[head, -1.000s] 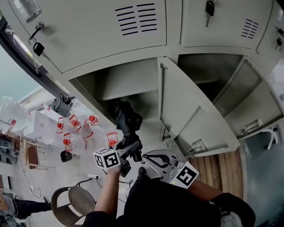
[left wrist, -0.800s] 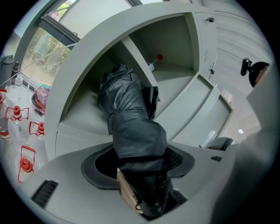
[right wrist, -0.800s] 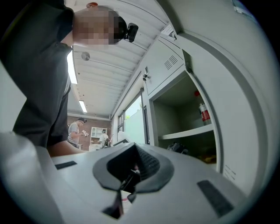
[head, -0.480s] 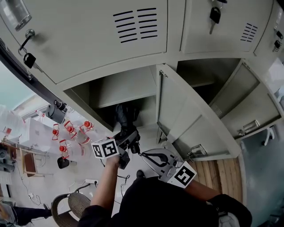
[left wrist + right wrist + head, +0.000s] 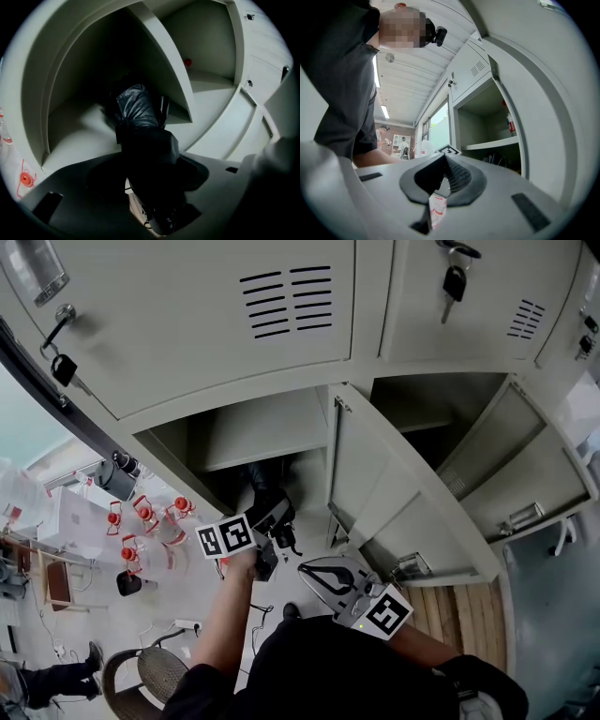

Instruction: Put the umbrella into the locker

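Observation:
A folded black umbrella (image 5: 260, 486) points into the open lower locker compartment (image 5: 253, 432), its far end inside under the shelf. My left gripper (image 5: 272, 524) is shut on its near end, just in front of the compartment's mouth. In the left gripper view the umbrella (image 5: 137, 110) runs from the jaws of the left gripper (image 5: 149, 161) onto the compartment floor (image 5: 77, 133). My right gripper (image 5: 323, 575) hangs lower, beside the open door (image 5: 380, 488), shut and empty. The right gripper (image 5: 440, 180) looks up past the door at the shelf.
A second open compartment (image 5: 436, 413) with its own door (image 5: 530, 474) lies to the right. Keys hang from the shut upper doors (image 5: 455, 282) (image 5: 64, 367). Red-capped bottles (image 5: 141, 521) and a wicker chair (image 5: 155, 673) stand on the floor at left. A red can (image 5: 509, 124) sits on a shelf.
The left gripper has moved forward and pushed the umbrella deeper into the compartment. The right gripper has stayed low and shut.

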`<state>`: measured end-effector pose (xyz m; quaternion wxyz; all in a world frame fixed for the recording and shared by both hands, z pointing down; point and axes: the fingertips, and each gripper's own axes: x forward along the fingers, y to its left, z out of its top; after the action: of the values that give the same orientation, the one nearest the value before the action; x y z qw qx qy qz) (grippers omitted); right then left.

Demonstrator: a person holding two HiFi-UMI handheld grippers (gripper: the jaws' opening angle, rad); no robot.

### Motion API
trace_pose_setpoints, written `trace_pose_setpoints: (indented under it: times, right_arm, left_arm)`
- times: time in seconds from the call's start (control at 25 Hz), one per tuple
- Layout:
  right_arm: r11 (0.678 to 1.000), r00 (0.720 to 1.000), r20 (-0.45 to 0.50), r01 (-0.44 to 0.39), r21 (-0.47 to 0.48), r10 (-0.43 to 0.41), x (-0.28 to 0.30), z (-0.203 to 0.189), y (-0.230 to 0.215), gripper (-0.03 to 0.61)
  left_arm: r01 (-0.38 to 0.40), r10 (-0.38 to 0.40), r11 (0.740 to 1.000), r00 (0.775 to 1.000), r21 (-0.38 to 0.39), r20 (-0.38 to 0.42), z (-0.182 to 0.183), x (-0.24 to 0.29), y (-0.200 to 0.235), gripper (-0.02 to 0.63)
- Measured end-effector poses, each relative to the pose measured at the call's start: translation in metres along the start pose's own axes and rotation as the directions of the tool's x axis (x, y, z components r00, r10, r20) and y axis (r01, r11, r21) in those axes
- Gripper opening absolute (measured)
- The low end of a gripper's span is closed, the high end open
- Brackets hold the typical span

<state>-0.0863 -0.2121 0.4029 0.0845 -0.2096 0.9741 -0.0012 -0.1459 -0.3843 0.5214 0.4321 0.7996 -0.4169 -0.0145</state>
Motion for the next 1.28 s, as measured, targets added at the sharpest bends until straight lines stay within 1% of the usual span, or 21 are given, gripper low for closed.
trace_pose_setpoints:
  times: [0.32, 0.4, 0.52, 0.6, 0.84, 0.96, 1.12, 1.2, 1.28]
  right_arm:
    - [1.000, 1.000, -0.001, -0.010, 0.007, 0.010, -0.006, 0.000, 0.003, 0.012]
    - [1.000, 1.000, 0.001, -0.010, 0.009, 0.010, -0.009, 0.001, 0.003, 0.012]
    - [1.000, 1.000, 0.001, -0.010, 0.007, 0.010, -0.012, 0.001, 0.003, 0.012]
    - [1.000, 1.000, -0.007, -0.009, 0.007, 0.009, -0.015, 0.001, 0.003, 0.012]
    - [1.000, 1.000, -0.012, -0.004, -0.002, 0.004, -0.023, 0.001, -0.001, 0.012]
    - [1.000, 1.000, -0.013, 0.000, 0.002, 0.000, -0.026, 0.000, -0.002, 0.012]
    - [1.000, 1.000, -0.017, -0.001, 0.003, 0.001, -0.028, 0.000, -0.002, 0.012]
    - [1.000, 1.000, -0.019, -0.001, 0.002, 0.001, -0.029, 0.001, -0.002, 0.012]
    - [1.000, 1.000, -0.016, -0.002, 0.000, 0.002, -0.029, 0.001, -0.002, 0.012]
  left_arm:
    - [-0.053, 0.054, 0.998, 0.998, -0.023, 0.045, 0.019, 0.015, 0.002, 0.270]
    - [-0.071, 0.072, 0.997, 0.996, -0.012, 0.053, 0.022, 0.020, 0.000, 0.270]
    - [-0.120, 0.118, 0.992, 0.992, 0.037, 0.055, 0.027, 0.027, 0.002, 0.270]
    - [-0.142, 0.139, 0.988, 0.989, 0.056, 0.055, 0.031, 0.032, 0.004, 0.270]
    - [-0.197, 0.194, 0.978, 0.980, 0.065, 0.054, 0.040, 0.043, 0.016, 0.270]
    - [-0.214, 0.211, 0.975, 0.976, 0.055, 0.060, 0.046, 0.048, 0.022, 0.270]
    - [-0.229, 0.227, 0.972, 0.973, 0.054, 0.042, 0.048, 0.057, 0.028, 0.268]
    - [-0.237, 0.235, 0.969, 0.971, 0.066, 0.032, 0.049, 0.061, 0.028, 0.268]
    - [-0.245, 0.244, 0.965, 0.970, 0.096, 0.019, 0.050, 0.064, 0.028, 0.268]
